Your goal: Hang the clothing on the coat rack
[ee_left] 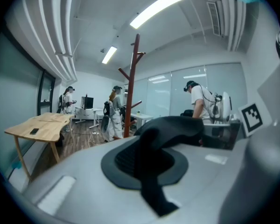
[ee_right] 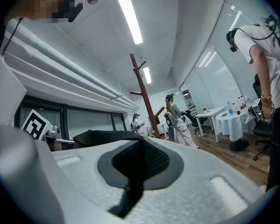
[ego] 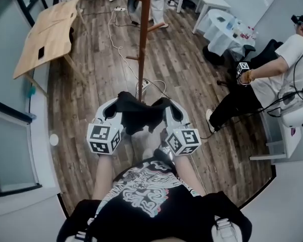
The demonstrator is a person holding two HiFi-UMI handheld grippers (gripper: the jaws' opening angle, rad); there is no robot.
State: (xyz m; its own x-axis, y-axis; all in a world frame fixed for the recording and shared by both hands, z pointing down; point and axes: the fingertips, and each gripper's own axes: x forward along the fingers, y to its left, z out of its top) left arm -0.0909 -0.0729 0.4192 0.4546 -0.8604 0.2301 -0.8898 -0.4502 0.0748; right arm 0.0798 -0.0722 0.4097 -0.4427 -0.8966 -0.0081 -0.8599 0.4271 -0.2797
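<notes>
Gripping the clothing [ego: 139, 114] at two points, both tools were closed on black fabric. Left tool [ego: 114, 106]: jaws pressed together w/ a fold of cloth pinched btwn the pads; in the left gripper view the clothing [ee_left: 170, 127] crossed the dark pad and bunched up ahead of the jaws. Right tool [ego: 169, 107]: same condition, jaws pinching a strip of the garment; in the right gripper view the clothing [ee_right: 105, 136] lay over the pad and spread out beyond it. Head view: garment spanned the gap btwn the two tools, sagging at centre, held above the floor [ego: 101, 74] in front of the operator's torso. Coat rack [ego: 143, 39]: reddish-brown upright pole w/ short angled pegs, standing on the wood floor directly ahead of the tools, apart from the clothing; garment not touching any peg. Rack also visible in both gripper views [ee_left: 132, 85] [ee_right: 144, 94], beyond the jaws. Wooden bench [ego: 48, 34]: upper left of head view, small dark item on top. White bench [ego: 222, 29]: upper right, bottles on it. Second person [ego: 280, 69]: at right edge, white top, dark trousers, well apart from the rack.
</notes>
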